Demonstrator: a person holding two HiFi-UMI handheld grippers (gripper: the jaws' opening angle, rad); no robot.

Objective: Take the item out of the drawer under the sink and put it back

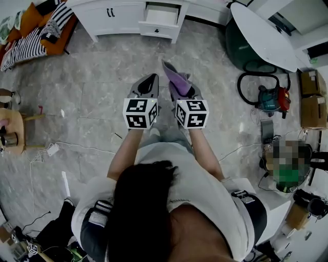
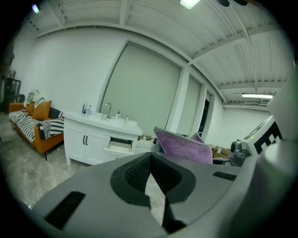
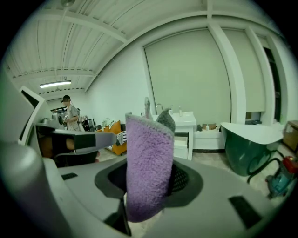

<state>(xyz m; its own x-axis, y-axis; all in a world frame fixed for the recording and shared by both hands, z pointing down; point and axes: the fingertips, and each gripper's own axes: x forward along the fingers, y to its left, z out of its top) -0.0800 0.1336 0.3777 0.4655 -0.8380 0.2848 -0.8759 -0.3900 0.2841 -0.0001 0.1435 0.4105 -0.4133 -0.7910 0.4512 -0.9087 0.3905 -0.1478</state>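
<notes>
My right gripper (image 1: 180, 88) is shut on a purple towel (image 1: 176, 78), which stands up folded between the jaws (image 3: 146, 162). Just left of it my left gripper (image 1: 148, 86) is shut with nothing in it, its dark pads meeting at the tip (image 2: 150, 155). The purple towel (image 2: 184, 148) shows to its right in the left gripper view. Both point over the marble floor toward the white sink cabinet (image 1: 118, 18), still some way off. Its drawer (image 1: 161, 14) under the sink stands pulled open (image 2: 118, 148); I cannot see its inside.
A dark green tub with a white rim (image 1: 256, 36) stands at the right, with a vacuum cleaner (image 1: 271, 100) and cardboard boxes (image 1: 310, 97) beside it. An orange sofa with striped cushions (image 1: 36, 30) sits at the left. Cables trail over the floor. Another person (image 3: 70, 114) stands far off.
</notes>
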